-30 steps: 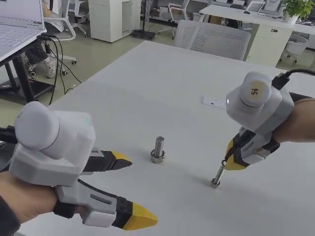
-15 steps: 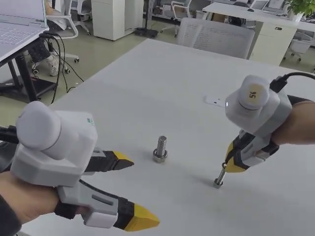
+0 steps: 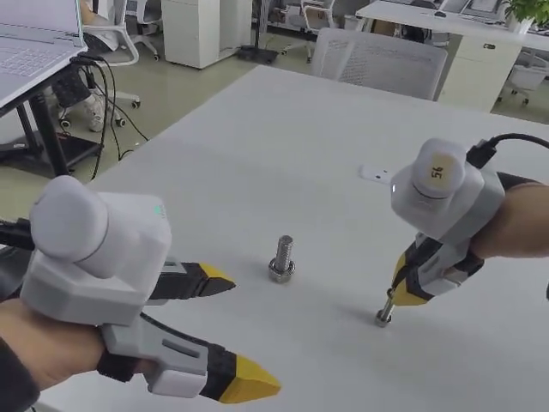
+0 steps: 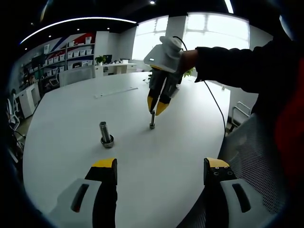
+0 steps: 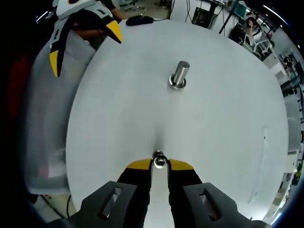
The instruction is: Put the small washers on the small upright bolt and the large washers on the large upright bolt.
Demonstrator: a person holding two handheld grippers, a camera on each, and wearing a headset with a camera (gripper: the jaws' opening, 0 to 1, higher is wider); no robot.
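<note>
Silver small bolt (image 3: 383, 311) stands on the white table (image 3: 257, 146), leaning a little. Its top is pinched between the near-closed yellow tips of the right gripper (image 3: 401, 290). Large bolt (image 3: 281, 259) stands upright to its left, well apart, with a wider ring at its base. Bare tabletop lies between the two bolts and all round them.

Left gripper (image 3: 240, 330) hovers at the near table edge, jaws spread wide, holding nothing. The table's left edge runs diagonally, with floor, cables and a laptop (image 3: 34, 39) beyond it. A mesh chair (image 3: 377, 64) is at the far edge.

The right gripper view shows the small bolt end-on between the tips. The left gripper view shows a long thin strip (image 4: 116, 91) on the far tabletop. The head view shows a small white tag (image 3: 373, 176).

Count: two bolts, two grippers.
</note>
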